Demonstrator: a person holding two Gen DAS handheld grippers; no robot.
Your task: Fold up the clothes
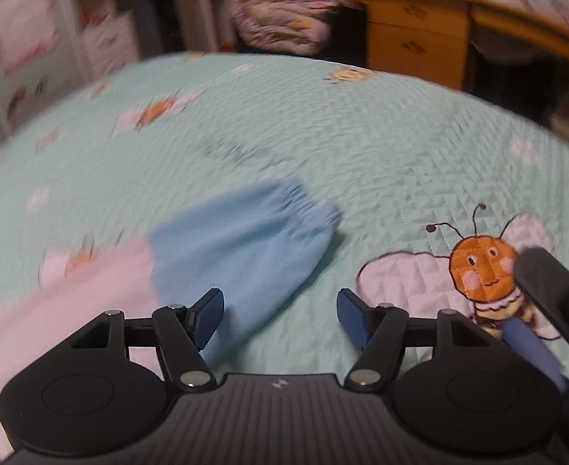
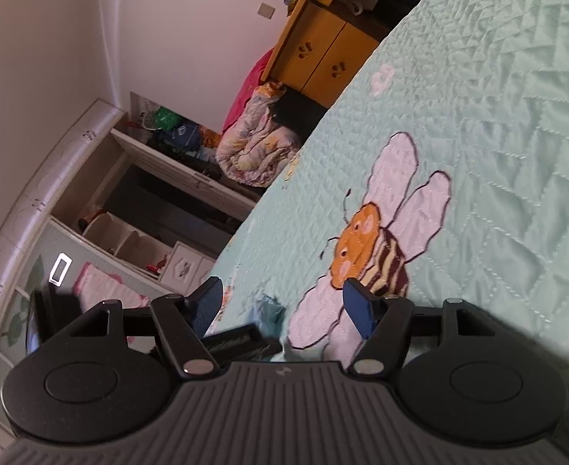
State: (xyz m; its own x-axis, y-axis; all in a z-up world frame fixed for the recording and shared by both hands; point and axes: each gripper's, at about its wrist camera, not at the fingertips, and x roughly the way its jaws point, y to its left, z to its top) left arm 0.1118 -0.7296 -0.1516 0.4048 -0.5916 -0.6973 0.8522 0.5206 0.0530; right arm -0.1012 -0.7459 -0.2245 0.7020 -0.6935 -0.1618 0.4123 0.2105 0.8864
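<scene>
- On the bed, in the left wrist view, lies a light blue sleeve (image 1: 241, 248) with a gathered elastic cuff at its far end; it joins a pale pink garment (image 1: 63, 306) that spreads toward the lower left edge of the view.
- Both pieces lie flat on a mint green quilted bedspread (image 1: 323, 143) printed with bees and small white flowers.
- The left tool (image 1: 280, 319) hangs over the near part of the sleeve with its blue pads spread apart and nothing pinched between them; the left pad (image 1: 208, 319) overlaps the blue cloth in the picture, though whether it touches cannot be told.
- The right tool (image 2: 282, 306) also stands spread, holding nothing, tilted sideways low over the bedspread.
- A large bee print (image 2: 365, 248) with an orange face and white wings sits just past the right tool's pads; the same bee (image 1: 485, 275) shows at the right in the left wrist view, partly covered by a dark piece of the right tool.
- A small fold of light blue cloth (image 2: 270, 310) shows between the right tool's fingers, at the bed's edge.
- Beyond the bed stand a yellow wooden cabinet (image 2: 323, 54), a bundled floral quilt (image 2: 253, 143) with something red behind it, and white shelves (image 2: 137, 201).
</scene>
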